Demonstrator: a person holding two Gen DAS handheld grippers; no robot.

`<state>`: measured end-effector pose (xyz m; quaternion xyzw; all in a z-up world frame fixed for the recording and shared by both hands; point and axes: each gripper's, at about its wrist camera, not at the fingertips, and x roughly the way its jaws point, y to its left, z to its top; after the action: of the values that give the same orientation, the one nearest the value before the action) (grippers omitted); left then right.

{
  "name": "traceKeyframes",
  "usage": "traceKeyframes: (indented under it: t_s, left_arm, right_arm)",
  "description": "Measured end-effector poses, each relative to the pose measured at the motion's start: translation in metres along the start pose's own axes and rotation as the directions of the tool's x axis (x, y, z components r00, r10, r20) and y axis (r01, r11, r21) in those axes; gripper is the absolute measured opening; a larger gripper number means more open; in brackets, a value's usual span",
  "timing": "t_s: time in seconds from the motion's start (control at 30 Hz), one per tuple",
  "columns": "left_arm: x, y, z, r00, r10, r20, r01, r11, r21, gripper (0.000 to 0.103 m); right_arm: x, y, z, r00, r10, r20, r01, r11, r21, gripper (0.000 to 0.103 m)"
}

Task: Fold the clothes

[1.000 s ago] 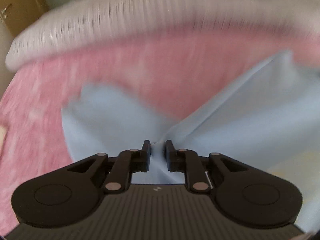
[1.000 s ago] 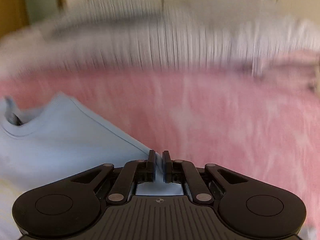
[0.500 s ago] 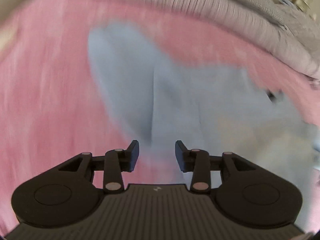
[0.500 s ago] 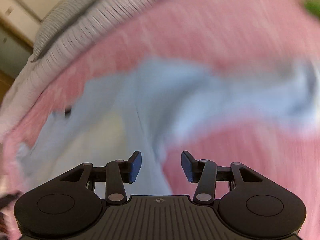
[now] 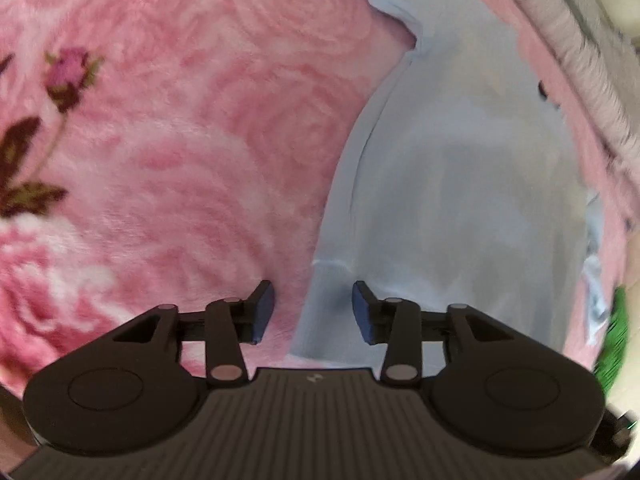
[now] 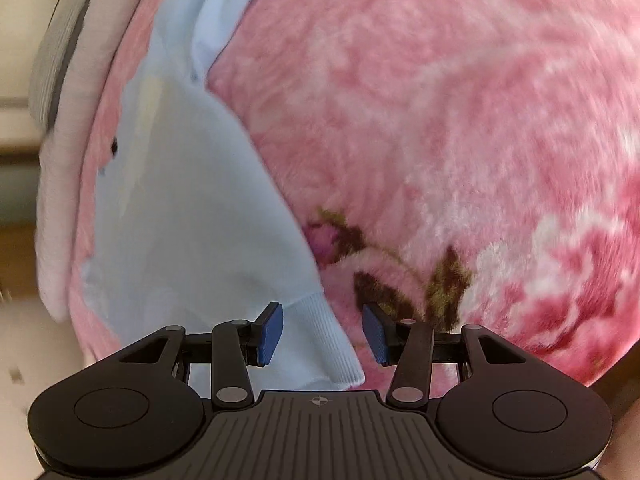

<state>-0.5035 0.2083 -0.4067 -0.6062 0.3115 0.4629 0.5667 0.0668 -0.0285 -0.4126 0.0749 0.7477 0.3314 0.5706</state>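
Light blue garment (image 5: 460,184) lies spread on the pink floral blanket (image 5: 192,120) covering the bed, long-sleeved by the look of it. It runs away from both cameras toward the grey-white bedding (image 5: 576,56) at the far edge. Left gripper (image 5: 313,310): jaws released, wide apart, nothing between the pads except the garment's near edge lying below them; contact cannot be judged. Right gripper (image 6: 323,332): jaws also released, straddling the ribbed hem or cuff (image 6: 320,336) of the same garment (image 6: 192,208), not pinching it.

Handling, as a judgement: thin knit cloth, very light, fully limp, no stiffness to hold a shape; it will drape and drag and may cling to the fleecy blanket. Not fragile, not slippery. Best holds are the doubled parts: ribbed band under the right jaws, seamed side edge (image 5: 356,184) under the left. Pinch through both layers, or only the top one lifts. A faint yellowish print (image 6: 150,96) shows near the far end.
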Motion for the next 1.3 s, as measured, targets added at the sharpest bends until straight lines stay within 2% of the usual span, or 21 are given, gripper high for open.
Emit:
traceKeyframes:
  t_s: [0.07,0.1,0.13,0.2,0.3,0.37,0.43,0.5,0.57,0.6,0.63,0.7,0.73,0.8,0.87,0.93,1.0,1.03,1.13,1.23,1.3]
  left_arm:
    - [0.002,-0.001,0.003,0.999,-0.051,0.017,0.051,0.999,-0.008,0.033]
    - [0.001,-0.003,0.003,0.997,-0.073,0.025,0.073,0.997,0.004,0.008]
    - [-0.003,-0.006,0.002,0.996,-0.088,0.032,0.087,0.996,0.030,0.004]
    - [-0.012,-0.010,-0.001,0.992,-0.120,0.049,0.116,0.990,0.081,0.004]
    - [-0.037,-0.006,-0.019,0.982,-0.171,0.076,0.160,0.979,0.130,0.004]
    - [-0.036,-0.001,-0.037,0.985,-0.167,0.044,0.159,0.977,0.145,0.004]
    - [-0.023,-0.006,-0.056,0.995,-0.100,-0.001,0.098,0.974,0.206,0.005]
    - [-0.009,-0.014,-0.071,1.000,0.008,-0.001,-0.008,0.958,0.286,0.009]
    - [-0.009,-0.022,-0.076,0.998,0.064,0.024,-0.069,0.942,0.328,0.012]
    - [-0.013,-0.026,-0.076,0.996,0.078,0.039,-0.087,0.935,0.344,0.013]
    - [-0.020,-0.032,-0.079,0.993,0.099,0.067,-0.117,0.912,0.392,0.013]
    - [-0.036,-0.049,-0.090,0.977,0.145,0.159,-0.209,0.811,0.546,0.015]
    - [-0.041,-0.057,-0.097,0.969,0.153,0.193,-0.242,0.747,0.620,0.016]
    - [-0.039,-0.073,-0.115,0.967,0.136,0.213,-0.252,0.593,0.765,0.022]
    - [-0.033,-0.086,-0.139,0.977,0.097,0.191,-0.214,0.428,0.878,0.027]
    - [-0.027,-0.096,-0.162,0.984,0.065,0.167,-0.178,0.258,0.950,0.028]
    - [-0.020,-0.095,-0.183,0.985,0.046,0.167,-0.172,0.136,0.976,0.028]
    - [-0.017,-0.093,-0.192,0.985,0.039,0.167,-0.170,0.087,0.982,0.028]
    - [-0.008,-0.085,-0.205,0.982,0.048,0.181,-0.182,0.000,0.983,0.028]
    - [-0.002,-0.082,-0.218,0.970,0.049,0.237,-0.233,-0.070,0.970,0.028]
    - [0.002,-0.081,-0.222,0.963,0.043,0.266,-0.261,-0.093,0.961,0.028]
  right_arm:
    - [0.010,-0.008,0.000,0.998,0.058,0.009,-0.058,0.995,0.083,0.048]
    - [0.016,-0.007,-0.001,0.997,0.081,-0.007,-0.080,0.993,0.088,0.027]
    - [0.020,-0.002,-0.002,0.996,0.082,-0.030,-0.080,0.995,0.055,0.005]
    - [0.014,0.020,-0.008,0.999,0.037,-0.010,-0.038,0.993,-0.108,0.005]
    - [-0.017,0.042,-0.008,0.998,0.040,0.045,-0.023,0.947,-0.321,0.005]
    - [-0.030,0.045,-0.007,0.998,-0.008,0.066,0.034,0.911,-0.410,0.005]
    - [-0.025,0.044,-0.009,0.993,-0.091,0.074,0.116,0.872,-0.476,0.005]
    - [-0.007,0.036,-0.014,0.978,-0.205,0.041,0.199,0.856,-0.476,0.007]
    - [0.001,0.043,-0.024,0.965,-0.249,0.081,0.254,0.816,-0.519,0.019]
    - [0.001,0.048,-0.030,0.959,-0.259,0.115,0.278,0.786,-0.553,0.024]
    - [-0.001,0.054,-0.036,0.952,-0.265,0.154,0.303,0.743,-0.597,0.028]
    - [-0.006,0.064,-0.052,0.935,-0.268,0.231,0.351,0.629,-0.694,0.030]
    - [-0.007,0.068,-0.062,0.927,-0.270,0.261,0.371,0.550,-0.748,0.030]
    - [-0.007,0.073,-0.085,0.909,-0.267,0.321,0.404,0.368,-0.838,0.031]
    - [-0.010,0.066,-0.118,0.897,-0.246,0.368,0.414,0.176,-0.893,0.031]
    - [-0.009,0.051,-0.151,0.894,-0.226,0.386,0.405,0.040,-0.914,0.031]
    - [0.003,0.042,-0.171,0.867,-0.238,0.437,0.430,-0.085,-0.899,0.031]
    - [0.009,0.037,-0.180,0.851,-0.244,0.465,0.442,-0.148,-0.885,0.031]
    - [0.022,0.023,-0.193,0.810,-0.232,0.538,0.468,-0.295,-0.833,0.031]
    - [0.029,0.010,-0.195,0.781,-0.229,0.582,0.473,-0.391,-0.789,0.031]
    - [0.034,0.005,-0.194,0.777,-0.210,0.594,0.472,-0.429,-0.770,0.031]
